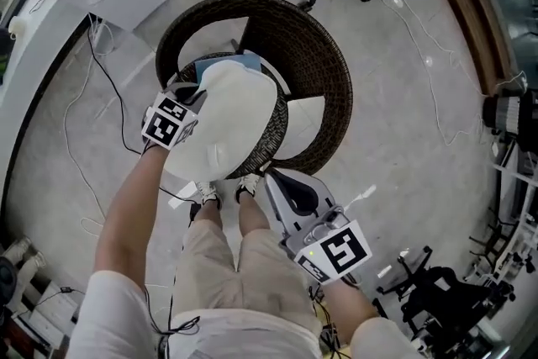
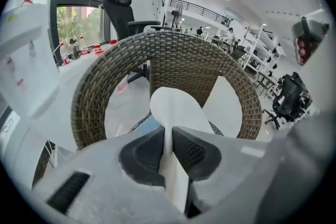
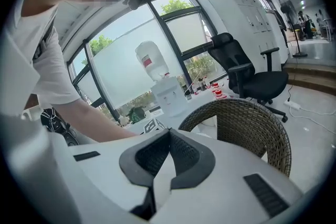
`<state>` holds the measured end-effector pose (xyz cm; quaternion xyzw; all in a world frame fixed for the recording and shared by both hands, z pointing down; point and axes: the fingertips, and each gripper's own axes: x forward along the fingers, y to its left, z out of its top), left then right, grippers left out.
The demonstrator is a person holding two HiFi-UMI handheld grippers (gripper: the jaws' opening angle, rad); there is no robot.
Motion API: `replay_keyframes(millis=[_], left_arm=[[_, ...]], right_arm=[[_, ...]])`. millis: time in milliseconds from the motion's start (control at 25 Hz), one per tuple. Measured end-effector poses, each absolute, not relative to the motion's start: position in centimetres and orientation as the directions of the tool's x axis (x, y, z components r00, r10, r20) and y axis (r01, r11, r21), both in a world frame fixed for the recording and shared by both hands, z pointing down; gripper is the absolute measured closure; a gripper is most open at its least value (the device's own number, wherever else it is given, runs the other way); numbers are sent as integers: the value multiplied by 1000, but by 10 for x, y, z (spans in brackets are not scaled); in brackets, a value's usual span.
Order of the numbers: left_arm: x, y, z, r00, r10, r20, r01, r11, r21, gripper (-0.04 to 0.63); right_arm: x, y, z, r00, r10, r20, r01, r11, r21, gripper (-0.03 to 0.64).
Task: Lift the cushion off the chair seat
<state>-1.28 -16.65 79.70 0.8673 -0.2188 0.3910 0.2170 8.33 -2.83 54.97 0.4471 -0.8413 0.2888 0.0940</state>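
Our left gripper is clamped tight on the white cushion, raised above the wicker chair seat's front edge. Our right gripper pinches the cushion's near edge

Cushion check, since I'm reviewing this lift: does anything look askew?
Yes: the cushion sits tilted above the wicker chair seat, not flat, its edge pinched in the left tongs. That fits a lift.

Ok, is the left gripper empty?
No, the left gripper pinches the white cushion between its jaws.
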Motion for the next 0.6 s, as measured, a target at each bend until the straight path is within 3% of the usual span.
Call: replay_keyframes(millis=[600], left_arm=[[-69, -142, 623, 624, -454, 636, -642, -762, 86, 549]], right_arm=[[72, -8, 462, -579, -709, 403, -812, 456, -363, 615]])
